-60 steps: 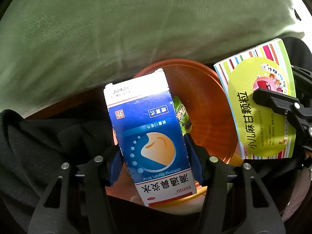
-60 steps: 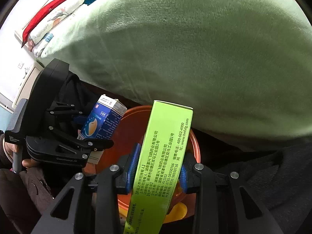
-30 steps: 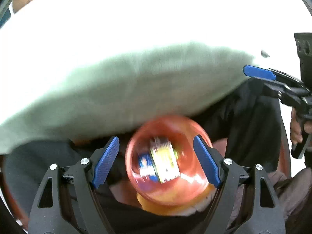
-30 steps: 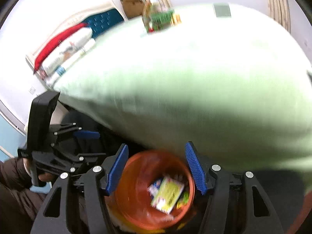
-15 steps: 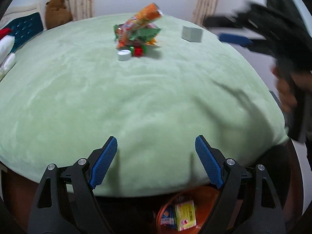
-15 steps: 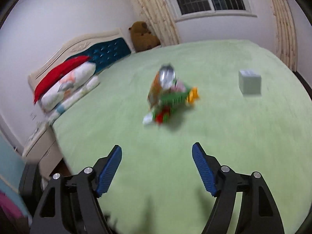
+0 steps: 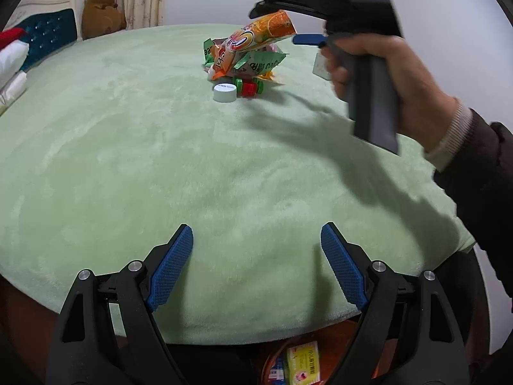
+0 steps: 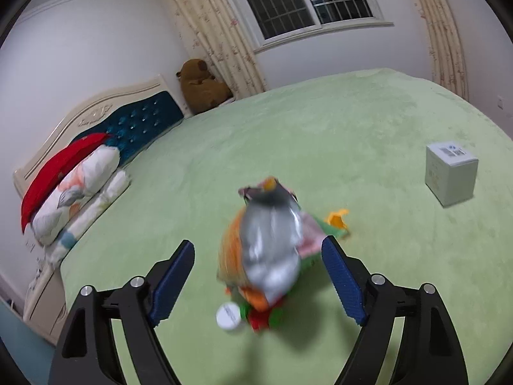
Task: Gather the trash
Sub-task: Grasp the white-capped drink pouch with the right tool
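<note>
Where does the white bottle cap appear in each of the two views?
Left wrist: white bottle cap upper centre, on the green blanket, left of the wrapper pile.
Right wrist: cap low centre, below the pile.
Shared landmark: brown teddy bear.

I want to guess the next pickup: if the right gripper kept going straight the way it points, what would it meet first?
Probably the orange snack bag atop the trash pile. It sits framed between the opening, empty jaws of the right gripper, though depth is unclear.

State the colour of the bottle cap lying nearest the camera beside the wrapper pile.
White bottle cap, clearest in the left wrist view.
</note>
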`<state>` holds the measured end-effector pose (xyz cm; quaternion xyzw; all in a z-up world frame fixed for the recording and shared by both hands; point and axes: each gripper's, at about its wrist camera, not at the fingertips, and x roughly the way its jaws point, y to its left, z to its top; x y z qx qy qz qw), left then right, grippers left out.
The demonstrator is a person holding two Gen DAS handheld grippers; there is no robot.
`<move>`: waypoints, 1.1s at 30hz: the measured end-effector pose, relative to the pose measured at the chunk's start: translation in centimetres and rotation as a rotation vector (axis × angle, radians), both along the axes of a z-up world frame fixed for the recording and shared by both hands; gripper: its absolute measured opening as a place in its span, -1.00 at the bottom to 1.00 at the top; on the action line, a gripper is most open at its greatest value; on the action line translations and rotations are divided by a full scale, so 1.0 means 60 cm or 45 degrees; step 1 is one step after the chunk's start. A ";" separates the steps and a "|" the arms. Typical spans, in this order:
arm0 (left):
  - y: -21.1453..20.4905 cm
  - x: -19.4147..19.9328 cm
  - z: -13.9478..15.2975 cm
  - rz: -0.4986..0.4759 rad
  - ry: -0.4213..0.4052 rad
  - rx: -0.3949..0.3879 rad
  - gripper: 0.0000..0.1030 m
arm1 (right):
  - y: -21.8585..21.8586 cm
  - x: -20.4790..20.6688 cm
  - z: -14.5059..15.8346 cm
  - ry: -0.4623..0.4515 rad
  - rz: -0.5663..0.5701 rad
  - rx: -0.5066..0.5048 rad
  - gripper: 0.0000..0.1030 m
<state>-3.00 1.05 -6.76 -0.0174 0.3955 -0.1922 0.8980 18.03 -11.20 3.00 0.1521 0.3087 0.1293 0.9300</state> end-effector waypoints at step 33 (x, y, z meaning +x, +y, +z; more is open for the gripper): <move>0.022 -0.002 -0.001 0.015 0.042 -0.161 0.56 | 0.118 -0.035 -0.072 0.034 0.330 -0.415 -0.01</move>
